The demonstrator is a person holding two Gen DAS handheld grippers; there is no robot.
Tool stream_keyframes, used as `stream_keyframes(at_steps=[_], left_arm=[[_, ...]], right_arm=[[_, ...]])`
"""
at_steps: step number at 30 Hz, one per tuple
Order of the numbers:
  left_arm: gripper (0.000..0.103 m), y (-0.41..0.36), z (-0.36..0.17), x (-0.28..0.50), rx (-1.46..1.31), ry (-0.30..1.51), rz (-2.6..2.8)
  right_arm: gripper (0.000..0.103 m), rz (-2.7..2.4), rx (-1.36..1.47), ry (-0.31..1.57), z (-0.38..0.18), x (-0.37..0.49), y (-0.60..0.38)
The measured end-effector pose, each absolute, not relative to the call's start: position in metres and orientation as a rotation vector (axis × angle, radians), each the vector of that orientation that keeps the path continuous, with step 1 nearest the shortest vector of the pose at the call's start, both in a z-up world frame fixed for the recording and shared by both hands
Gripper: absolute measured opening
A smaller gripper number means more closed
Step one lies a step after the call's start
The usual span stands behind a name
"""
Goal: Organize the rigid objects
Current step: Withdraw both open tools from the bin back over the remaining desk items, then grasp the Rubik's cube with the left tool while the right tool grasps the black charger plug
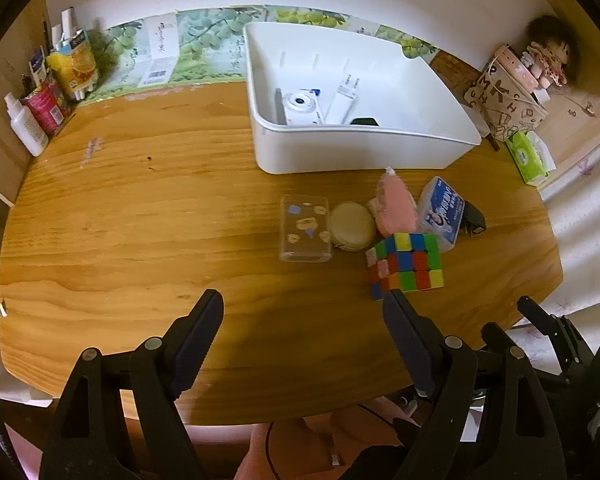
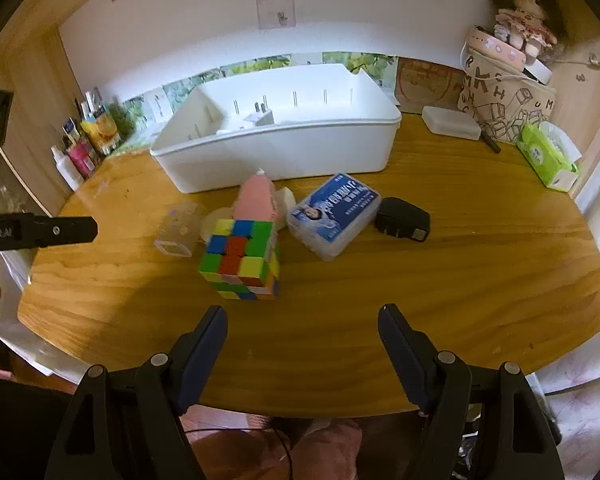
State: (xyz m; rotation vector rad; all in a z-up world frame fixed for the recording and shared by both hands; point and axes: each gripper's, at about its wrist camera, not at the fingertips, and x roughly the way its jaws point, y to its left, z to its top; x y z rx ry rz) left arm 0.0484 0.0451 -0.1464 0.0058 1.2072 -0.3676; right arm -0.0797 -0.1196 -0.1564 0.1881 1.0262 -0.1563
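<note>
A white bin (image 1: 364, 152) (image 2: 276, 152) stands at the back of the wooden table, with a white camera (image 1: 302, 108) and a white plug (image 1: 346, 98) (image 2: 262, 116) inside. In front of it lie a clear case (image 1: 305, 227) (image 2: 178, 228), a round cream tin (image 1: 351, 226), a pink item (image 1: 394, 206) (image 2: 256, 198), a blue-labelled box (image 1: 440, 212) (image 2: 334, 214), a black charger (image 1: 474, 220) (image 2: 402, 220) and a colour cube (image 1: 408, 264) (image 2: 240, 258). My left gripper (image 1: 304, 300) is open, empty, just short of the cube. My right gripper (image 2: 302, 314) is open, empty, in front of the cube.
Bottles and cartons (image 1: 48, 92) (image 2: 84, 140) crowd the back left corner. A patterned bag (image 1: 508, 104) (image 2: 508, 108), a doll (image 2: 524, 28), a green tissue pack (image 1: 528, 156) (image 2: 548, 156) and a small white box (image 2: 452, 122) sit at the back right. The left gripper's body (image 2: 40, 232) shows at the left of the right wrist view.
</note>
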Motion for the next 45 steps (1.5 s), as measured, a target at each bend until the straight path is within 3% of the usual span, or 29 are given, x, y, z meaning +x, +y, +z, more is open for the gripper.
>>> stream_keyframes(at_steps=[22, 45], left_arm=[[0.084, -0.064, -0.181, 0.064, -0.071, 1.361, -0.196], [0.084, -0.079, -0.225, 0.079, -0.166, 1.523, 0.054]], right_arm=[[0.078, 0.08, -0.009, 1.069, -0.176, -0.036, -0.219], [0.078, 0.306, -0.112, 1.165, -0.227, 0.023, -0.25]])
